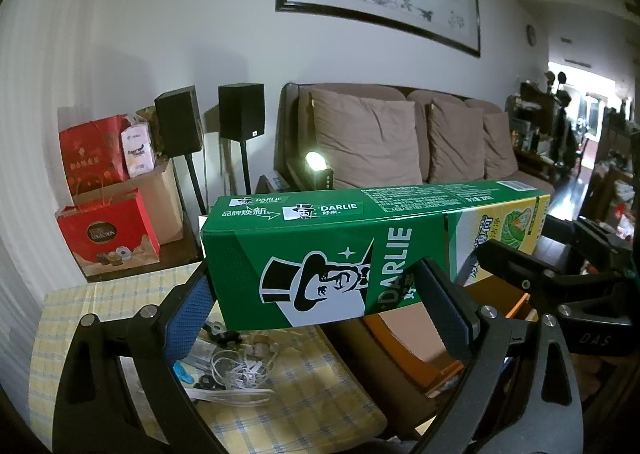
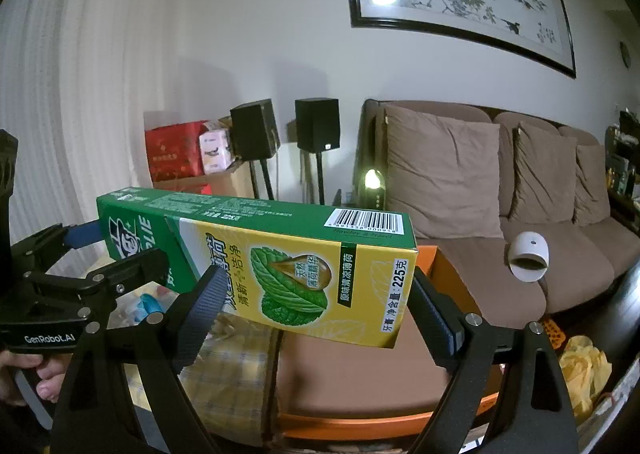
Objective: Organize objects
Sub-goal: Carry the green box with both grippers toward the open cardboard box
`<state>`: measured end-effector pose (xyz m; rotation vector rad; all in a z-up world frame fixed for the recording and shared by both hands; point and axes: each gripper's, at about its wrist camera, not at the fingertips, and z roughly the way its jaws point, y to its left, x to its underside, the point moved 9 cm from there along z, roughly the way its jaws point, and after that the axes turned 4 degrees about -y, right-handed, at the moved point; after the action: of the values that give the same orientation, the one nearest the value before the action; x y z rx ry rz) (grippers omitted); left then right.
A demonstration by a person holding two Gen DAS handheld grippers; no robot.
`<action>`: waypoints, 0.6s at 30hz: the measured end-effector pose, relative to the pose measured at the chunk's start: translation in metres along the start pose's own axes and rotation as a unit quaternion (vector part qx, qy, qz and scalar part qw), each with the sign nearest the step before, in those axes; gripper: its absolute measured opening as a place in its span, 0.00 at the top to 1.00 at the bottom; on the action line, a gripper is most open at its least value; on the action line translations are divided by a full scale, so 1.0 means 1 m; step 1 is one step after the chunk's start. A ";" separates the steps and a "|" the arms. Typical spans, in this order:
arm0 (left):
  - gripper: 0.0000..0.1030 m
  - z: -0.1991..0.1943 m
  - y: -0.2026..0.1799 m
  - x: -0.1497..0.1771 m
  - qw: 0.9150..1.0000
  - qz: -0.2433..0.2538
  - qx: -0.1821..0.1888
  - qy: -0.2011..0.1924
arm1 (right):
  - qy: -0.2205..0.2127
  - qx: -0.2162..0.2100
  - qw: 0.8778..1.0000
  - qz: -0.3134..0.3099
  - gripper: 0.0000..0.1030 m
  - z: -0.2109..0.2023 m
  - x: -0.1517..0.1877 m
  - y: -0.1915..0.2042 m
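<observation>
A long green and yellow Darlie toothpaste box [image 1: 320, 254] is held level in the air, above a table with a yellow checked cloth [image 1: 304, 394]. My left gripper [image 1: 316, 306] is shut on its green end. My right gripper [image 2: 316, 310] is shut on its yellow end [image 2: 320, 282]. Each gripper shows in the other's view: the right gripper in the left wrist view [image 1: 516, 266], the left gripper in the right wrist view [image 2: 108, 254]. An open orange box [image 2: 360, 374] lies right below the held box.
White earphone cables and small items [image 1: 236, 370] lie on the cloth. A brown sofa [image 2: 500, 213], two black speakers [image 1: 240, 113], red gift bags [image 1: 108, 238] and a cardboard carton stand behind. A white round device [image 2: 528, 258] sits on the sofa.
</observation>
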<state>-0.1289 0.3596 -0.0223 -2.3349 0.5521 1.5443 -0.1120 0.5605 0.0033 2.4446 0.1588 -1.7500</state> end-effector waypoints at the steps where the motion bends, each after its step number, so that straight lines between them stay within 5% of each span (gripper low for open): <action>1: 0.07 0.000 -0.001 0.000 1.000 0.000 0.001 0.000 | 0.000 0.001 1.000 0.000 0.12 0.000 0.000 0.000; 18: 0.07 0.014 -0.005 0.004 1.000 -0.010 0.014 0.016 | 0.005 0.011 1.000 0.005 0.11 0.004 0.001 -0.010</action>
<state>-0.1364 0.3695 -0.0314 -2.3413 0.5533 1.4833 -0.1173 0.5695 0.0006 2.4660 0.1278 -1.7452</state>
